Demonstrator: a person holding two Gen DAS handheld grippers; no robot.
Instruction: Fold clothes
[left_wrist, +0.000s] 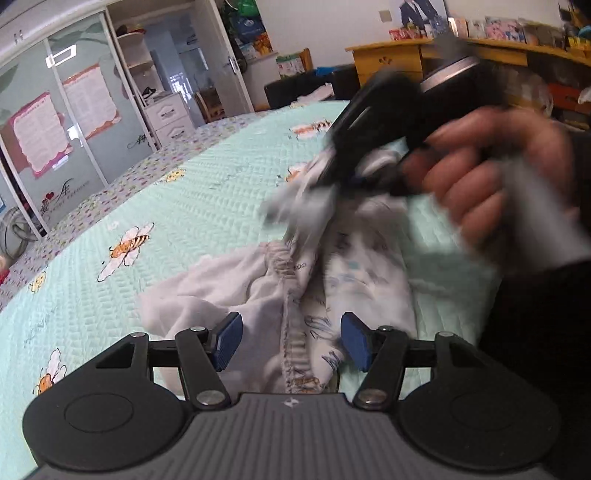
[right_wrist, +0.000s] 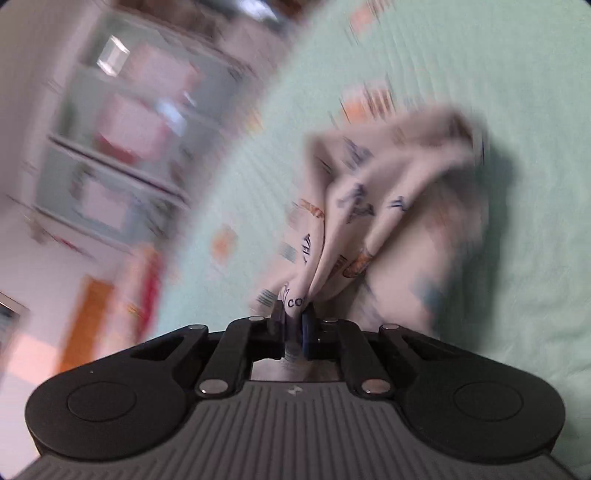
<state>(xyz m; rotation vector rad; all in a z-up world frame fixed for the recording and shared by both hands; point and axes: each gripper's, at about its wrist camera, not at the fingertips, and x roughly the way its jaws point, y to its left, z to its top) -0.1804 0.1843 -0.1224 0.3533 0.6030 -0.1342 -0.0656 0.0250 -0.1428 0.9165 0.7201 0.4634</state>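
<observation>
Left gripper (left_wrist: 291, 341) gapes over the printed garment (left_wrist: 332, 291) — right gripper (right_wrist: 294, 328) pinches its fabric above the bed (left_wrist: 207, 206).

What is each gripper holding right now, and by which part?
The right gripper is shut on the printed garment, pinching a bunched fold at its edge. The left gripper is open around the elastic waistband, holding nothing.

Your left hand-held gripper (left_wrist: 291, 341) is matt black plastic with ribbed blue pads (left_wrist: 229, 341) and shiny metal pivot pins. The printed garment (left_wrist: 295, 288) is soft, creased white cloth with a gathered elastic hem. Beneath it, the bedspread (left_wrist: 184, 206) is quilted, textured green fabric.
</observation>
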